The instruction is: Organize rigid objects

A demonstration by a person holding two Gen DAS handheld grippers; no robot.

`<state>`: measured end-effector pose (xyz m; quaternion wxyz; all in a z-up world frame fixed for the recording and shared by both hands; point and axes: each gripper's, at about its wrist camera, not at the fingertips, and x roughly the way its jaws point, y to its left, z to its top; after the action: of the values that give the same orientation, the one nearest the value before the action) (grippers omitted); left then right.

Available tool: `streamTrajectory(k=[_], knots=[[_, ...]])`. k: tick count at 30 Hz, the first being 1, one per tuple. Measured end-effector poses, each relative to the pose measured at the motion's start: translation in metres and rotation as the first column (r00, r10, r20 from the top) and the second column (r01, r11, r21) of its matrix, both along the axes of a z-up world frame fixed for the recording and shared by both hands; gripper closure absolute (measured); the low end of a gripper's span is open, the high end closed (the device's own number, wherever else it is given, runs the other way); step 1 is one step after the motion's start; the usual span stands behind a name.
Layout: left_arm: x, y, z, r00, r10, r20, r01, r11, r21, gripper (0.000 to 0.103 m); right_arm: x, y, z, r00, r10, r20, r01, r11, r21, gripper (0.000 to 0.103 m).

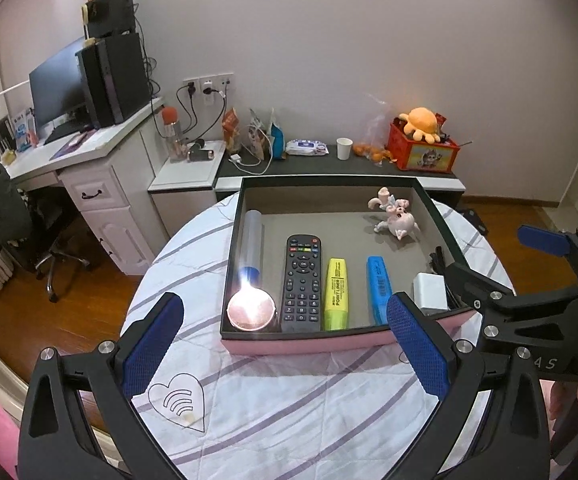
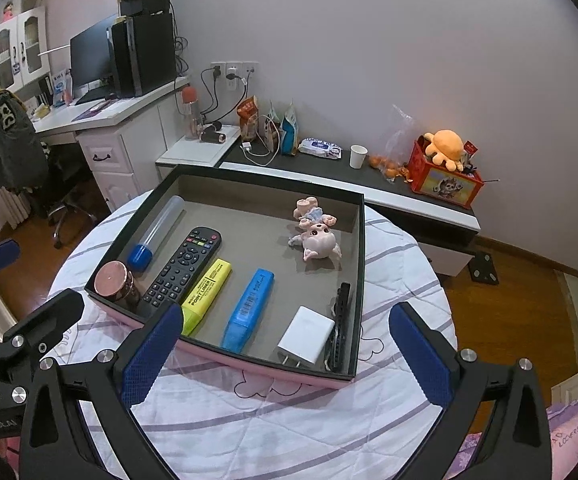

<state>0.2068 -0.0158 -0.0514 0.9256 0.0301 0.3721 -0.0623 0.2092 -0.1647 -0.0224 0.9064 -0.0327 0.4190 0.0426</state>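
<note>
A pink-sided tray [image 1: 309,346] [image 2: 249,364] with a grey floor sits on the round table. In it lie a copper-topped jar [image 1: 250,311] [image 2: 113,280], a clear tube with a blue cap [image 1: 251,244] [image 2: 155,234], a black remote [image 1: 302,282] [image 2: 183,266], a yellow highlighter [image 1: 336,294] [image 2: 205,290], a blue highlighter [image 1: 379,290] [image 2: 249,310], a white charger [image 1: 431,292] [image 2: 307,336], a black comb [image 2: 339,324] and a pink toy figure [image 1: 395,216] [image 2: 317,236]. My left gripper [image 1: 285,344] is open and empty before the tray's near wall. My right gripper [image 2: 285,354] is open and empty over the near edge.
The table carries a white quilted cloth [image 1: 289,408] with lilac stripes. Behind stands a low dark-topped bench [image 1: 329,164] with a paper cup [image 1: 345,148], wipes, snack bags and a red box with an orange plush [image 1: 423,140]. A white desk [image 1: 89,160] and office chair stand at left.
</note>
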Motion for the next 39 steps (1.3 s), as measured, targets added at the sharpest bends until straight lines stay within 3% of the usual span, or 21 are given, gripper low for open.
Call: streamTrajectory(k=[24,31,39], knots=[[0.029,-0.025,0.003,0.999,-0.032,-0.006,0.032,0.999,0.023,0.000,0.036,-0.018,-0.003,1.000,-0.021,-0.021,0.021,1.000,0.007,0.000],[0.001,-0.028,0.022,0.997,-0.025,0.077,0.023,0.999,0.028,0.000,0.019,-0.022,0.010,1.000,-0.014,0.016,0.013,1.000,0.028,0.000],[-0.069,-0.023,0.054,0.974,-0.007,0.225,-0.001,0.999,0.033,0.000,-0.036,-0.021,0.048,0.986,-0.024,0.166,0.017,0.999,0.041,0.000]])
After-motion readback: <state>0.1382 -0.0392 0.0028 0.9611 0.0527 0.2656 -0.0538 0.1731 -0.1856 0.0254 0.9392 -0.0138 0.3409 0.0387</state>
